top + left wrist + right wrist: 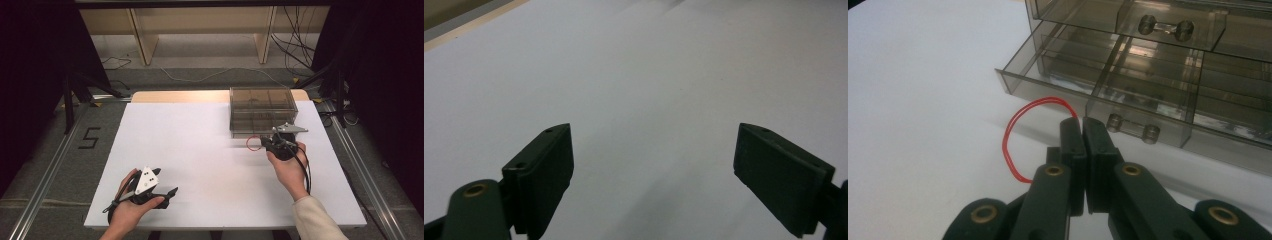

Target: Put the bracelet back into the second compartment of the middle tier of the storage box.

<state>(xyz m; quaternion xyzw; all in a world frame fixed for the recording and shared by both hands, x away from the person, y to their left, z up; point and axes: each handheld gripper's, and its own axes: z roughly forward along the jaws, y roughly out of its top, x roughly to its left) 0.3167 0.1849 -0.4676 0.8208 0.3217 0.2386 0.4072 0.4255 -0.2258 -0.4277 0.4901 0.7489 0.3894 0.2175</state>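
A: Black jaws of the right gripper [1083, 131] rise nearest the lens in the right gripper view, pressed together with no gap. What do they hold?

B: They pinch a thin red loop [1020, 137], a rubber band or wire by the look of it; I cannot tell which. One end disappears between the pads, and the rest bows out toward ten o'clock from the jaw tips, then curls back down toward eight o'clock.

A: Where is that on the table?

B: From the high view, the right gripper [268, 143] sits at about three o'clock of the white table [200, 165], with the red loop [253, 143] sticking out at its nine o'clock side, just above the surface or on it. A smoky clear drawer box [262, 111] stands just beyond, at twelve o'clock from the jaws.

A: Is a drawer open?

B: Its lower drawer [1108, 87] is pulled out, the front handle just past the jaw tips.

A: And the other hand?

B: The left gripper [170, 196] rests at seven o'clock of the table, well apart from the loop, jaws spread wide with nothing between them, only bare white surface ahead
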